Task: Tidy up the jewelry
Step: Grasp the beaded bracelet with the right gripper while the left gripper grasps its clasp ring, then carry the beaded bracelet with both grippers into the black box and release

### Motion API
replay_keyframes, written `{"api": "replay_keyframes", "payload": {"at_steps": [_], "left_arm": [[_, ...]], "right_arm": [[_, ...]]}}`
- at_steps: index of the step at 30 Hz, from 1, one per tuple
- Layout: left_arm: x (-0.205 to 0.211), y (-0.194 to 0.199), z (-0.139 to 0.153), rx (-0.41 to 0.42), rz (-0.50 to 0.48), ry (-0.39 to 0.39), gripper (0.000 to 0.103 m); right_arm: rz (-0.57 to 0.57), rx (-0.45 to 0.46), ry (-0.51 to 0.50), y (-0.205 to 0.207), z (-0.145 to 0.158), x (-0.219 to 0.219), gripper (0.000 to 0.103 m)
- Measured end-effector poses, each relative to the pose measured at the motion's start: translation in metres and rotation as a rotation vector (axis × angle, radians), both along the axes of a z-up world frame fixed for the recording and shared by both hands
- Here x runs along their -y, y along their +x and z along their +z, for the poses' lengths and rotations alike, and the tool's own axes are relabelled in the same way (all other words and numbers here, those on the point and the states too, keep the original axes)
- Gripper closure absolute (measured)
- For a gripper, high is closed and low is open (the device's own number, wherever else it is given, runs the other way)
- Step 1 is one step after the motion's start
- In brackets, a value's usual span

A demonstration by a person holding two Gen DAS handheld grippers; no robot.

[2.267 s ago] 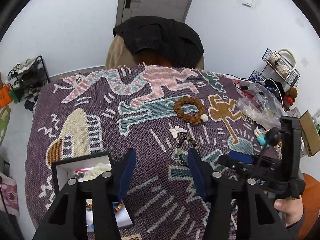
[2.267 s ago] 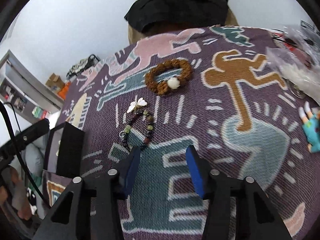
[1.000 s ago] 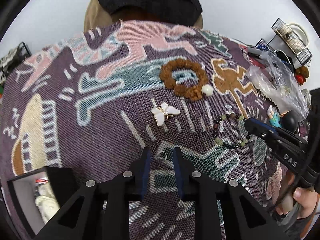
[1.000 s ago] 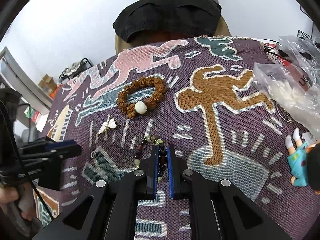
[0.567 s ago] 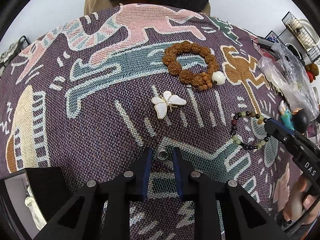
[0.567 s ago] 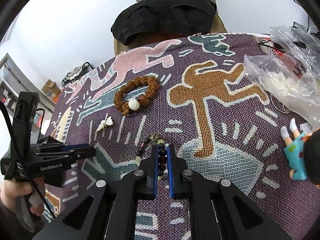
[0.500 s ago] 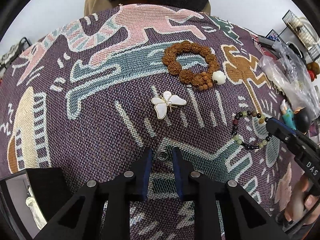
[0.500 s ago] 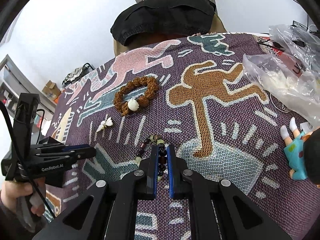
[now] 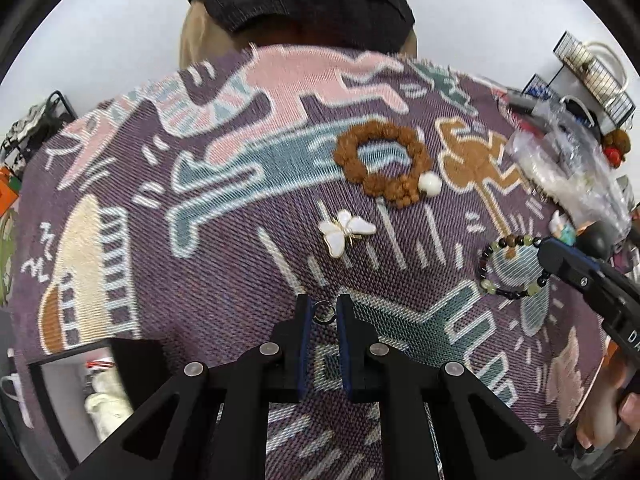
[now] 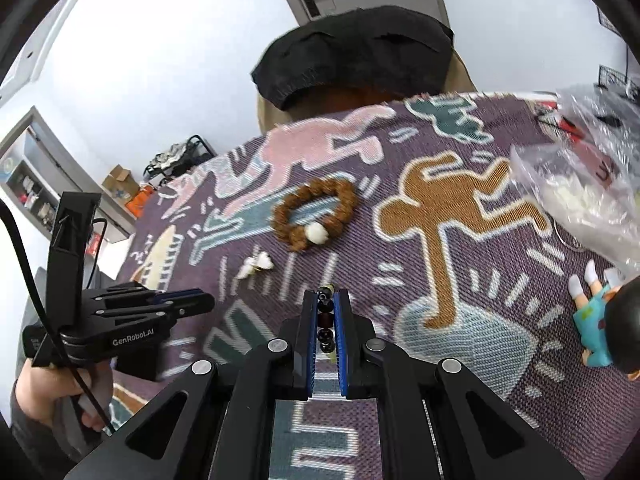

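Between the closing left gripper (image 9: pixel 323 312), a small ring (image 9: pixel 324 313); beaded bracelet (image 10: pixel 325 322) now lifted, pinched in right gripper (image 10: pixel 325 312).

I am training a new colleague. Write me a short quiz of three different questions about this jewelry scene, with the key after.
1. True or false: the brown seed bracelet is held by a gripper.
2. Which item sits between the jaws of the left gripper? A) the butterfly brooch B) the small metal ring C) the doll
3. Fill in: the right gripper is shut on the ______ bracelet.

Key
1. False; it lies free on the patterned cloth.
2. B; the jaws have just been closing, and the ring is between them.
3. dark beaded
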State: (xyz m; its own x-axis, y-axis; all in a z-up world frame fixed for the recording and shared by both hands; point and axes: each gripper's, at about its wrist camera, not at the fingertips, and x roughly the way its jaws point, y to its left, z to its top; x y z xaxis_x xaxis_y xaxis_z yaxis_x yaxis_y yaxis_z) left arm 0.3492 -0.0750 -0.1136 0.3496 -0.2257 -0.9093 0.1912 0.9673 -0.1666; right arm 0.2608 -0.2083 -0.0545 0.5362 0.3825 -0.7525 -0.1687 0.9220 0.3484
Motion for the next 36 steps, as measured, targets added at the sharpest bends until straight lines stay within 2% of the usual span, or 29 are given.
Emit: {"api": "replay_keyframes", "payload": {"at_steps": [7,15,25,36], "left_arm": [[-0.029,-0.016,0.037,0.060,0.037,-0.059,0.090],[-0.060,-0.041,0.066,0.129,0.081,-0.043,0.090],[-0.110,-0.073,0.057,0.131,0.155,-0.042,0.090],[-0.148,-0.078,0.031,0.104,0.202,-0.109,0.090]], "right_arm": [[0.058,0.065,0.014,-0.007,0.032,-0.029,0.094],[0.149,0.121,0.034,-0.018,0.058,-0.074,0.094],[0.248,0.146,0.041,-0.032,0.070,-0.134,0.094],[0.308,0.137,-0.007,-0.034,0.068,-0.186,0.094]]}}
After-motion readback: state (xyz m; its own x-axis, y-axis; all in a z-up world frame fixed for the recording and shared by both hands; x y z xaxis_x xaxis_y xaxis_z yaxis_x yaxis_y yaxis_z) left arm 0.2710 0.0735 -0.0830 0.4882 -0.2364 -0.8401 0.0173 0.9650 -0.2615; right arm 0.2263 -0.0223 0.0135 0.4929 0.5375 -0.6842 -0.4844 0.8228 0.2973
